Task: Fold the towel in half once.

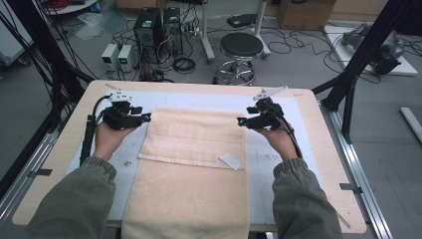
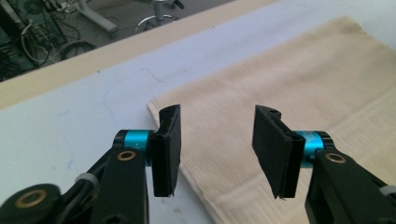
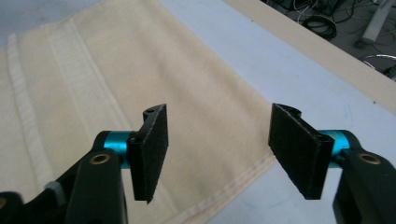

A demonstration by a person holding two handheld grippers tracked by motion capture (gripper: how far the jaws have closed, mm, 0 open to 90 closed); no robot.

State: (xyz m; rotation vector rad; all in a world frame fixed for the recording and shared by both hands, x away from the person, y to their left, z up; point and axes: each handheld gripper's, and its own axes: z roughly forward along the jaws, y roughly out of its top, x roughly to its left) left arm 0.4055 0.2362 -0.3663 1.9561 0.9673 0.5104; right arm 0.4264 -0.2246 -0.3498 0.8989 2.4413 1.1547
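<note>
A cream towel (image 1: 194, 164) lies on the white mat (image 1: 278, 104), its far part folded back towards me and its near end hanging over the table's front edge. A small white label (image 1: 230, 160) sits by the fold's right end. My left gripper (image 1: 146, 117) hovers at the towel's far left corner, jaws open with nothing between them. In the left gripper view the left gripper (image 2: 217, 149) looks down on that corner of the towel (image 2: 289, 79). My right gripper (image 1: 242, 121) hovers at the far right corner, open and empty. In the right gripper view the right gripper (image 3: 224, 154) is above the towel's hem (image 3: 116, 70).
The wooden table (image 1: 326, 149) frames the mat. Beyond its far edge stand a black stool (image 1: 241, 47), computer towers (image 1: 157, 25) and loose cables on the floor. Black frame posts (image 1: 366, 55) rise at the right and left sides.
</note>
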